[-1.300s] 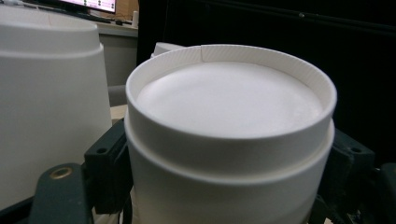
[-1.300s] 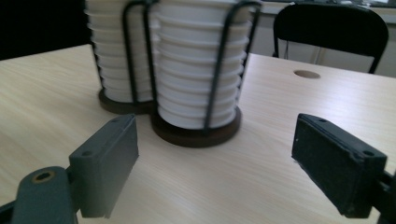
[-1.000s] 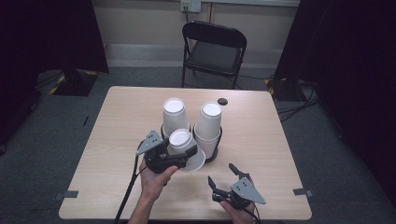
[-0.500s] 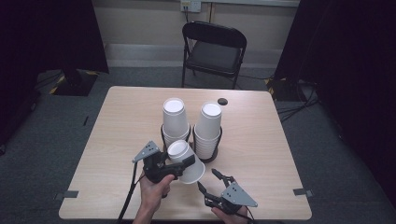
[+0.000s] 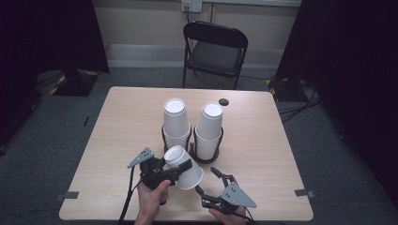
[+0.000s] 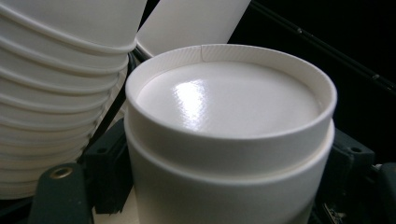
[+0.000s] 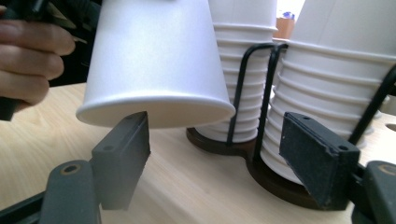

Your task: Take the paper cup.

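Cup pulled nearer, clamped in left gripper, tilted

Two cup stacks mid-table

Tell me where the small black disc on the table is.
In the high view, the small black disc lies near the table's far edge, behind the right cup stack.

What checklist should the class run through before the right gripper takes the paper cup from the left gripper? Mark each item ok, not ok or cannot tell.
1. Left gripper shut on paper cup: ok.
2. Cup lifted off the table: ok.
3. Right gripper open: ok.
4. Right jaws around the cup: not ok, they sit below its rim.
5. Cup free of both cup stacks: ok.
6. A single cup held: cannot tell.
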A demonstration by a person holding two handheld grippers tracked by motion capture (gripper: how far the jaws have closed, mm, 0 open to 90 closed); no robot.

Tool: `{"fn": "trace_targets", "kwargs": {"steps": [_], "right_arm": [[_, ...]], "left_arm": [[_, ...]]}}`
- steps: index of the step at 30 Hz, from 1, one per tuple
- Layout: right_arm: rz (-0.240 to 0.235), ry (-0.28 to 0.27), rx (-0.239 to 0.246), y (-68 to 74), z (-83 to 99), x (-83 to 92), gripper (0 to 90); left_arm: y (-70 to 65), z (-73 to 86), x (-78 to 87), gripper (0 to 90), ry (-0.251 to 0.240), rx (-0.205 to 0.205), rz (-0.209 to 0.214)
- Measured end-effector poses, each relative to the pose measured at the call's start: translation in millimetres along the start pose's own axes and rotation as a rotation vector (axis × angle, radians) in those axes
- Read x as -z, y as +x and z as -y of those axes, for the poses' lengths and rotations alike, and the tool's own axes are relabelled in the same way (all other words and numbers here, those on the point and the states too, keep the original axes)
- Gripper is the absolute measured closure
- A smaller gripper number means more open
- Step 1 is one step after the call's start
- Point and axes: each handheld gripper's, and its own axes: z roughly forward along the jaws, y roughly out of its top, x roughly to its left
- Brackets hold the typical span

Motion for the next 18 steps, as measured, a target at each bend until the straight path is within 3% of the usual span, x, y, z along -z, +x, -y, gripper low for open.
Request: {"fn": "trace_targets", "kwargs": {"steps": [3,8,11,16,18], "right_arm": [[-0.012,-0.029,0.012,-0.3,-1.3,-0.9,24.7],[-0.020,-0.050,0.036,0.1,-1.4,-5.9,35.2],[-0.019,-0.089,0.076,2.0,-3.0,-7.3,40.4],[-0.024,-0.128,0.094,3.2,-4.6,-10.6,45.2],[-0.023,-0.139,0.100,3.8,-5.1,-11.6,45.8]], "left_arm": [[-1.8,0.3,-0.9,20.3,-0.002,0.004,0.002],[-2.2,0.7,-5.0,20.3,-0.001,0.023,0.004],[-3.9,0.9,-6.4,20.2,0.002,0.025,0.013],[-7.4,-0.7,-7.1,20.3,0.000,0.028,0.027],[-8.2,-0.6,-7.8,20.3,0.000,0.052,0.028]]}}
